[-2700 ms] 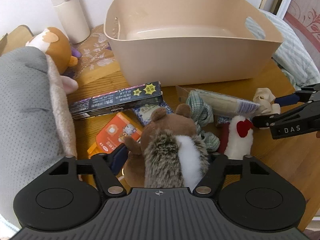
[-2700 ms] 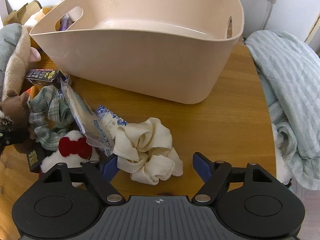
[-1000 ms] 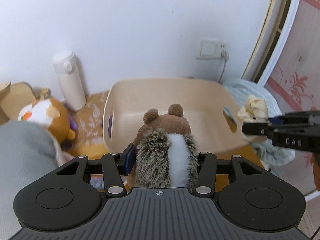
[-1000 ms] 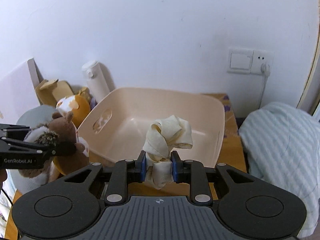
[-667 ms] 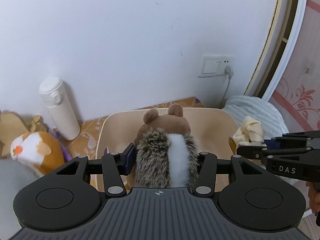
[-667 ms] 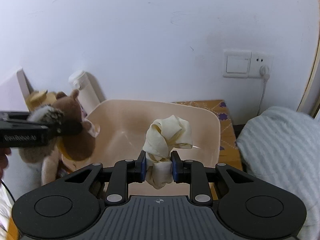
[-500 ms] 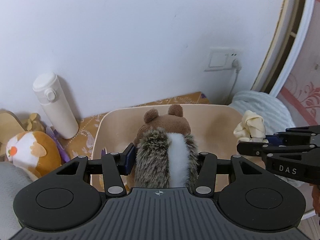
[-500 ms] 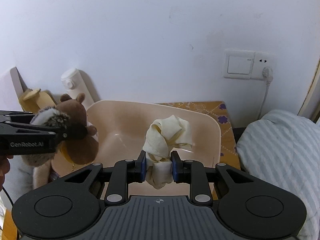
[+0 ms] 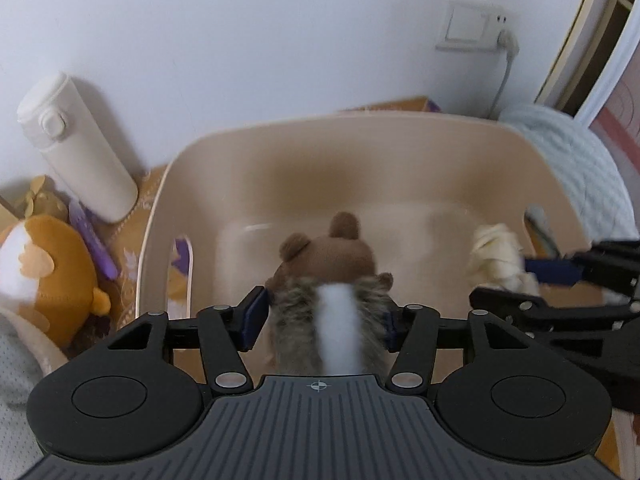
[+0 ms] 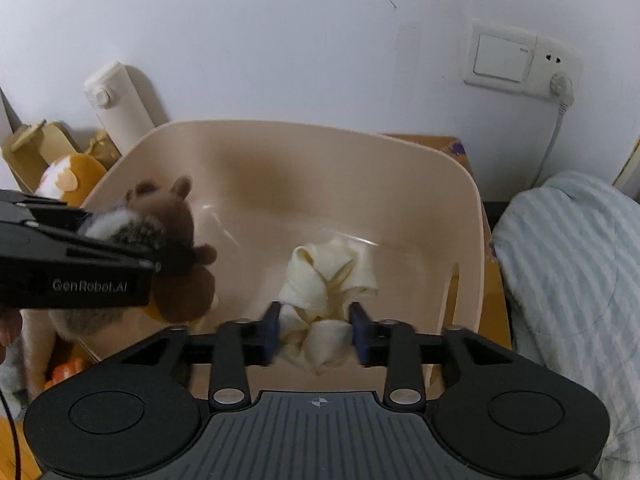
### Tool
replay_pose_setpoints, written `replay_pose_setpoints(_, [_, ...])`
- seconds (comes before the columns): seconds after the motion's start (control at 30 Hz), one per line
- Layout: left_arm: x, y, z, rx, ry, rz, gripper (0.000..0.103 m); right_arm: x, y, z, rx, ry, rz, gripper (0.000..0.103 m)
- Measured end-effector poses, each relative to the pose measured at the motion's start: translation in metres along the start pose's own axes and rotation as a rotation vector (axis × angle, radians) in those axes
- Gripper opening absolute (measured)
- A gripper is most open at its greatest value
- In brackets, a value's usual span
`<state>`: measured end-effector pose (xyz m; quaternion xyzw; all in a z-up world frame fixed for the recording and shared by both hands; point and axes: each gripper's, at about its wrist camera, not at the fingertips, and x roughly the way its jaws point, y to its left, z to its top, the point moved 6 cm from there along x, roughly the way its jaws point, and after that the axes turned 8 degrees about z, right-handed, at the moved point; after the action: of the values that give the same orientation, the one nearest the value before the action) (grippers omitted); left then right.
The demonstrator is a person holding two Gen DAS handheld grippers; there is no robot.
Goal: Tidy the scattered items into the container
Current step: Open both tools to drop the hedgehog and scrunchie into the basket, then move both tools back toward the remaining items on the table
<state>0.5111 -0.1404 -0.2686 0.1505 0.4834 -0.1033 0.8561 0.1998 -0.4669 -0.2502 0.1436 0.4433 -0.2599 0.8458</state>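
Tilting down over the bin (image 10: 460,184) — both tools' jaws opening.

Both tools have sunk over the beige tub (image 10: 460,208); the left tool (image 9: 320,316) is opening around the plush hedgehog (image 9: 328,280), the right tool (image 10: 316,332) around the cream scrunchie (image 10: 328,280).

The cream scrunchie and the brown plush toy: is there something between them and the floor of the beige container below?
Nothing visible. The cream scrunchie and brown plush toy sit between opening jaws above the beige container, whose visible floor is bare.
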Motion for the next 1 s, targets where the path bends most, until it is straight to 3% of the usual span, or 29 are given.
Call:
replay_pose_setpoints(0.1, [-0.003, 0.005, -0.005, -0.004, 0.011, -0.008, 0.072, -0.003, 0.001, -0.002, -0.003, -0.007, -0.007, 0.063])
replay_pose_setpoints(0.3, [-0.023, 0.023, -0.010, -0.053, -0.011, -0.016, 0.076, -0.019, 0.005, 0.001, -0.029, -0.043, -0.030, 0.076])
replay_pose_setpoints(0.73, [-0.081, 0.057, -0.037, -0.110, -0.086, -0.050, 0.077, -0.070, 0.026, -0.017, -0.025, -0.130, -0.042, 0.091])
replay_pose_setpoints(1.0, [-0.100, 0.069, -0.080, -0.003, -0.062, -0.080, 0.079, -0.100, 0.049, -0.050, 0.032, -0.151, -0.050, 0.099])
